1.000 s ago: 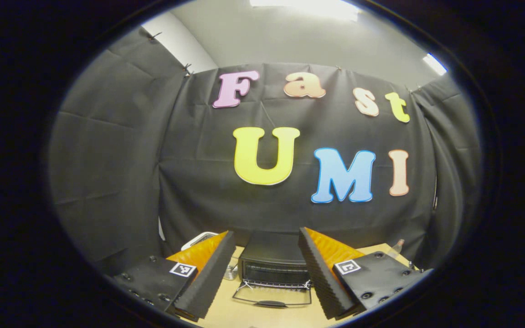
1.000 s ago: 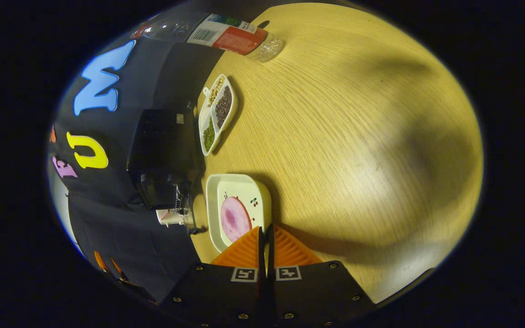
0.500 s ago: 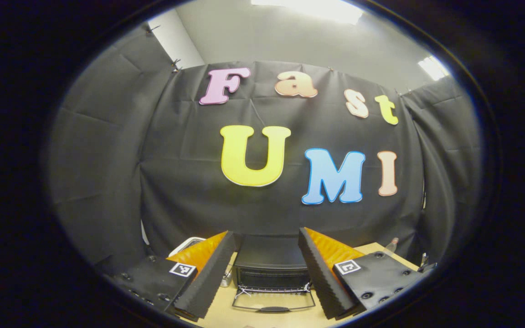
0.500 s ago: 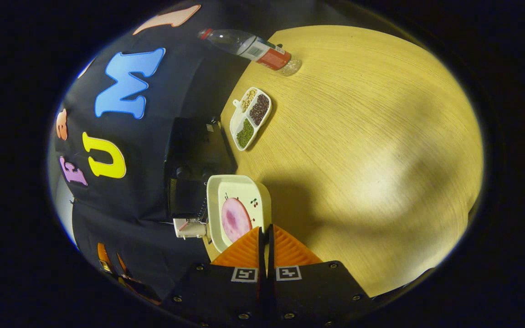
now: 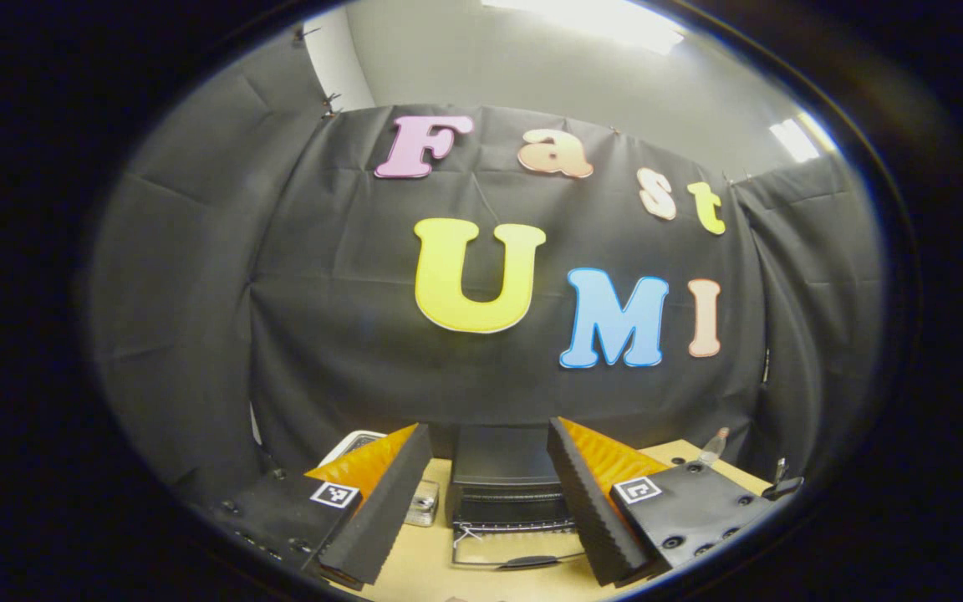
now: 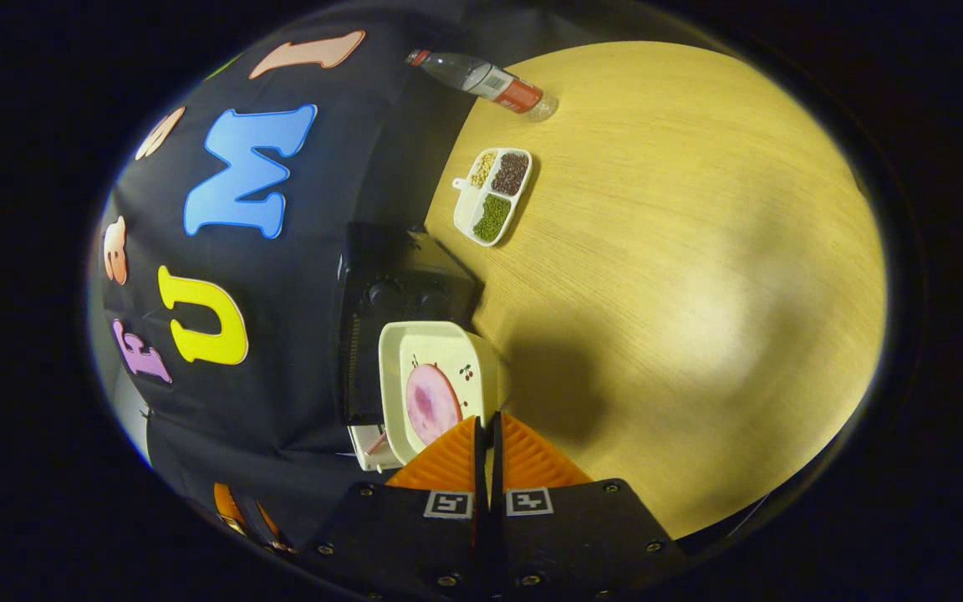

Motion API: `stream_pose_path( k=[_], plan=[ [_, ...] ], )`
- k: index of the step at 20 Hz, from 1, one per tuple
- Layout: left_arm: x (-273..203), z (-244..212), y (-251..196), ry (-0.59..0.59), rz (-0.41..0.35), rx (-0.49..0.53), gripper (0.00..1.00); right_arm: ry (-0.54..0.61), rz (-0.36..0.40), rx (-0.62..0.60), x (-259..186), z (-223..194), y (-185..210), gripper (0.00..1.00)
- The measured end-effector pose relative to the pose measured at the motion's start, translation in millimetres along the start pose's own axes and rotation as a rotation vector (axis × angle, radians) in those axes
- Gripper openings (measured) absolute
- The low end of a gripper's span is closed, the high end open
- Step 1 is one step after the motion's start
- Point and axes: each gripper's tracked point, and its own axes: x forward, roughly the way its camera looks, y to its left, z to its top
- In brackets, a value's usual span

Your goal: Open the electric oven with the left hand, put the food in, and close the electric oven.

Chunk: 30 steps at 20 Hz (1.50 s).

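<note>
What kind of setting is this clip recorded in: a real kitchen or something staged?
Most likely a staged recording booth, not a real kitchen: black cloth walls hang behind a light wooden table set with a small black electric oven, a white divided dish of beans and a clear plastic bottle.

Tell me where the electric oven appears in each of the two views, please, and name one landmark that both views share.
Left gripper view: the electric oven is at the bottom centre, between the gripper's two fingers, with its door folded down toward the camera.
Right gripper view: the oven is left of centre, lying sideways in the picture, partly behind the plate.
Shared landmark: the plastic bottle at the far edge of the table.
</note>
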Motion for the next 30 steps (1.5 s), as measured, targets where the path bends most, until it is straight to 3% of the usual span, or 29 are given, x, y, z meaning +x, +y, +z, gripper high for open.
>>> stream_pose_path(
  k=[2, 5, 13, 15, 19, 25, 30],
  plan=[
    [-6, 0, 19, -0.005, 0.019, 0.013, 0.95, -0.009, -0.014, 0.036, 19, -15, 8, 0.01],
    [-18, -2, 49, 0.001, 0.051, 0.013, 0.97, -0.043, -0.03, 0.073, 48, -31, 25, 0.01],
    [-36, -10, 118, 0.025, 0.158, -0.007, 0.95, -0.132, -0.057, 0.161, 122, -39, 85, 0.01],
    [-40, -12, 133, 0.029, 0.184, -0.017, 0.99, -0.146, -0.056, 0.183, 140, -40, 99, 0.0],
    [-47, -27, 153, 0.061, 0.223, -0.011, 0.95, -0.204, -0.085, 0.224, 176, -35, 111, 0.01],
    [-67, -31, 184, 0.089, 0.287, 0.006, 0.99, -0.279, -0.071, 0.315, 224, -26, 132, 0.01],
    [-80, -33, 203, 0.104, 0.341, -0.006, 0.95, -0.316, -0.061, 0.437, 258, -28, 138, 0.01]
  ],
)
